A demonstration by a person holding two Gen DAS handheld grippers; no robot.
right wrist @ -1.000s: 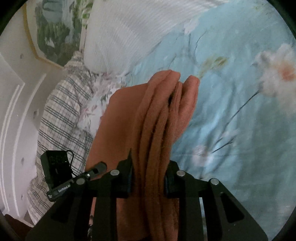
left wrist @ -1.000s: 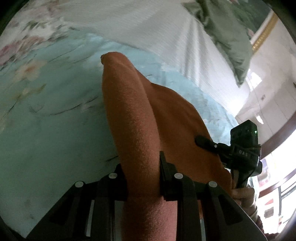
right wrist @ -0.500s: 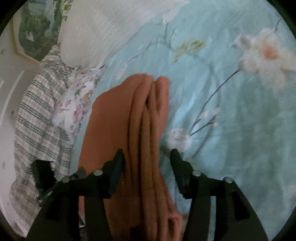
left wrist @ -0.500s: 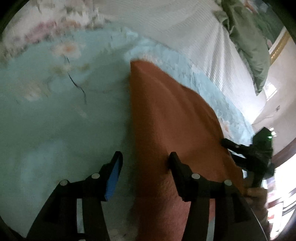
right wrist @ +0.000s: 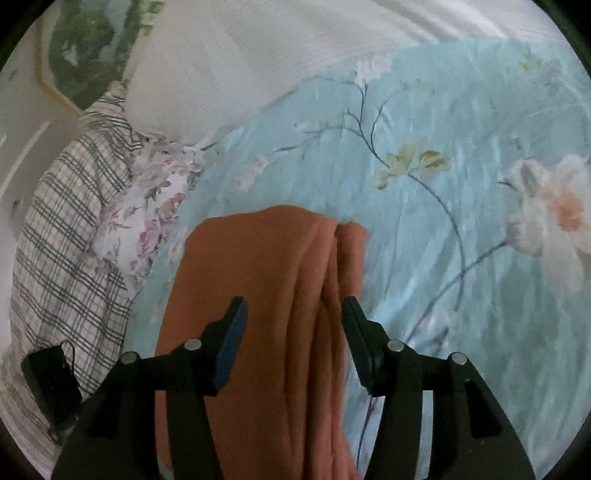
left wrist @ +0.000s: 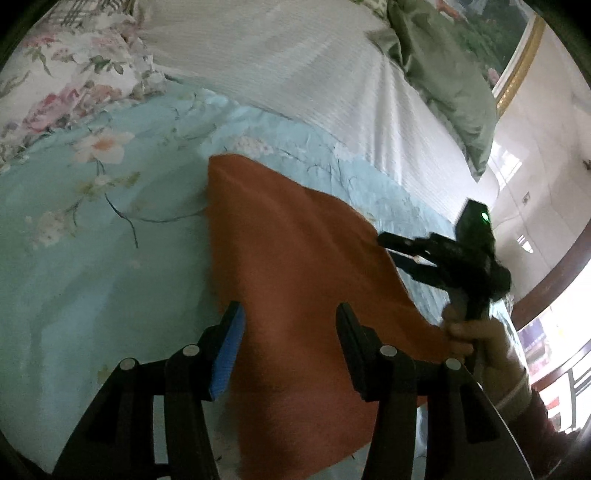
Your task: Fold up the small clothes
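Observation:
A folded orange-brown garment [left wrist: 295, 266] lies flat on the light blue floral bedspread [left wrist: 92, 258]. My left gripper [left wrist: 290, 325] is open, its fingers standing over the garment's near left part without holding it. In the right wrist view the garment [right wrist: 266, 295] shows stacked folded layers along its right edge. My right gripper [right wrist: 293, 321] is open above those layers. The right gripper also shows in the left wrist view [left wrist: 406, 251], held by a hand at the garment's right edge.
A white ribbed blanket [left wrist: 295, 66] lies beyond the garment. A green cloth [left wrist: 450, 85] lies at the far right. A floral pillow [left wrist: 70, 74] and a plaid cloth [right wrist: 62, 236] lie at the bed's side. A framed picture [left wrist: 491, 33] hangs on the wall.
Both grippers were shut on the orange garment a second ago. They opened and let it drop flat on the bedspread, then drew back slightly.

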